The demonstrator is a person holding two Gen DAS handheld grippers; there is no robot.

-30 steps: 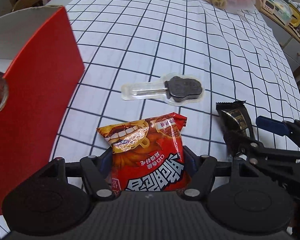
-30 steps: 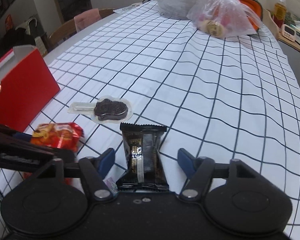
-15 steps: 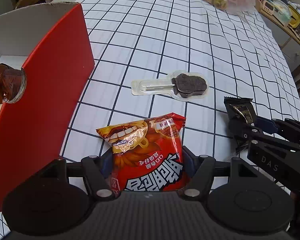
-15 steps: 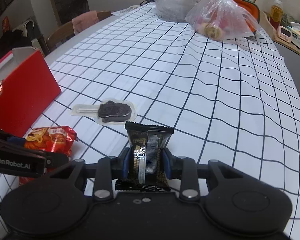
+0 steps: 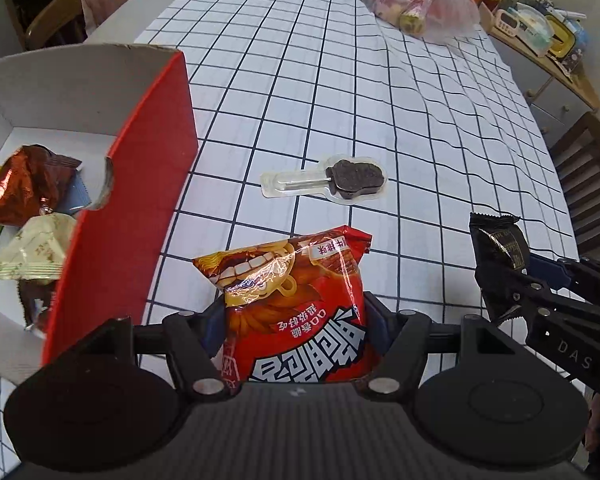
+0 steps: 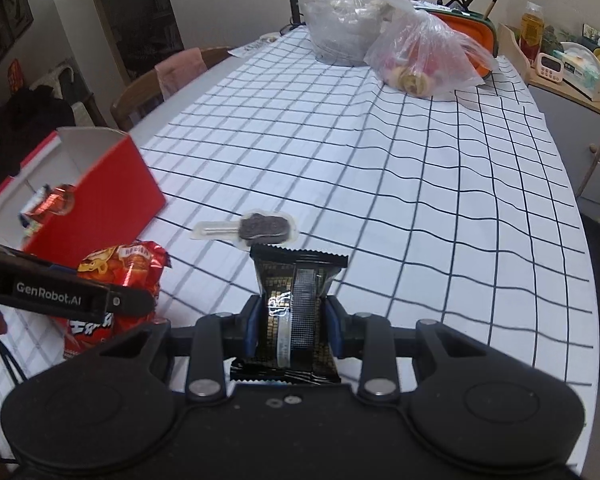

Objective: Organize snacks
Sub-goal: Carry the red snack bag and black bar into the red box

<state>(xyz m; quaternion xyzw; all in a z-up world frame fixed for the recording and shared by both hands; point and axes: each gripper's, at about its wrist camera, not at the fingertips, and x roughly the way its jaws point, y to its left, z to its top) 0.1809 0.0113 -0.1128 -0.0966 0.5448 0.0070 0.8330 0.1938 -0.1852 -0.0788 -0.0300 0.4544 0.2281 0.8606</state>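
Left tongs point(image 5: 294, 316) clamp a red snack bag point(image 5: 296, 304); right tongs point(image 6: 294, 330) clamp a black wrapper point(image 6: 296, 312), both lifted toward the red box point(image 5: 140, 184) at left, likely for dropping in.

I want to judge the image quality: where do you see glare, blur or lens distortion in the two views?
Left wrist view: white glare streaks on the red snack bag held by the left gripper; the tablecloth grid lines curve from the fisheye lens. Right wrist view: a small highlight on the black packet in the right gripper; the red box looks slightly blurred.
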